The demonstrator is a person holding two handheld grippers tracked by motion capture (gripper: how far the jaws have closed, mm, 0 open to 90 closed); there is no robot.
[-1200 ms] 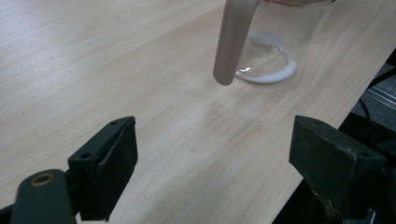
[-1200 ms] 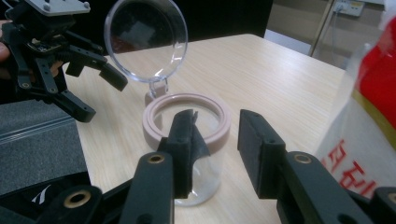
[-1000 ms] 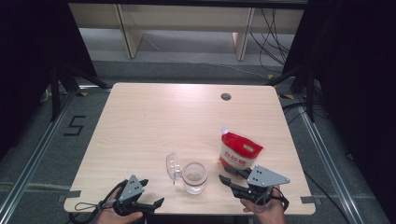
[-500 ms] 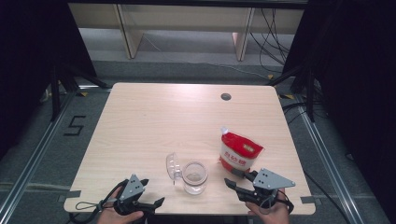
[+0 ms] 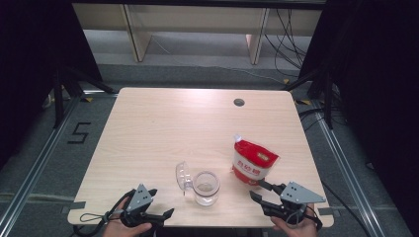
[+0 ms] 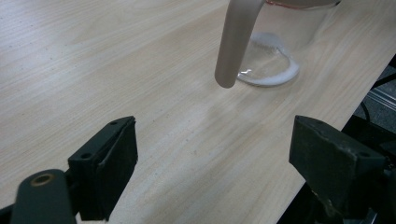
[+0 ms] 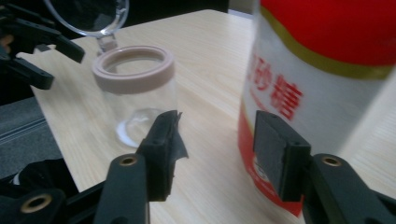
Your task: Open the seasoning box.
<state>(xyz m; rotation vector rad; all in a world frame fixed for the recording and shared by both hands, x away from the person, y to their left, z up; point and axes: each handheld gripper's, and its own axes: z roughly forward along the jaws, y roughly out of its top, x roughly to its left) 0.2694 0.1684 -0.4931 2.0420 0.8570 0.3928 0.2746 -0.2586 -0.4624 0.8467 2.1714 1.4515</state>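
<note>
A clear glass jar (image 5: 206, 187) with a pink rim stands near the table's front edge, its clear hinged lid (image 5: 184, 177) flipped open to the left. A little white powder lies on the jar's (image 7: 135, 88) bottom. A red and white bag (image 5: 253, 163) stands upright to its right. My right gripper (image 5: 257, 190) is just in front of the bag (image 7: 322, 70). Its jaws have just been opening, and they are open with nothing between them. My left gripper (image 5: 162, 202) rests open at the front edge, left of the jar (image 6: 268, 60), with bare table between its jaws.
The wooden table (image 5: 188, 123) has a round cable hole (image 5: 239, 102) at the back right. Dark curtains hang on both sides, and cables run across the floor behind. The table's front edge lies right under both grippers.
My right gripper has drawn back from the bag toward the front right of the table, and its jaws stand wider. The left gripper, the jar and the bag have stayed put.
</note>
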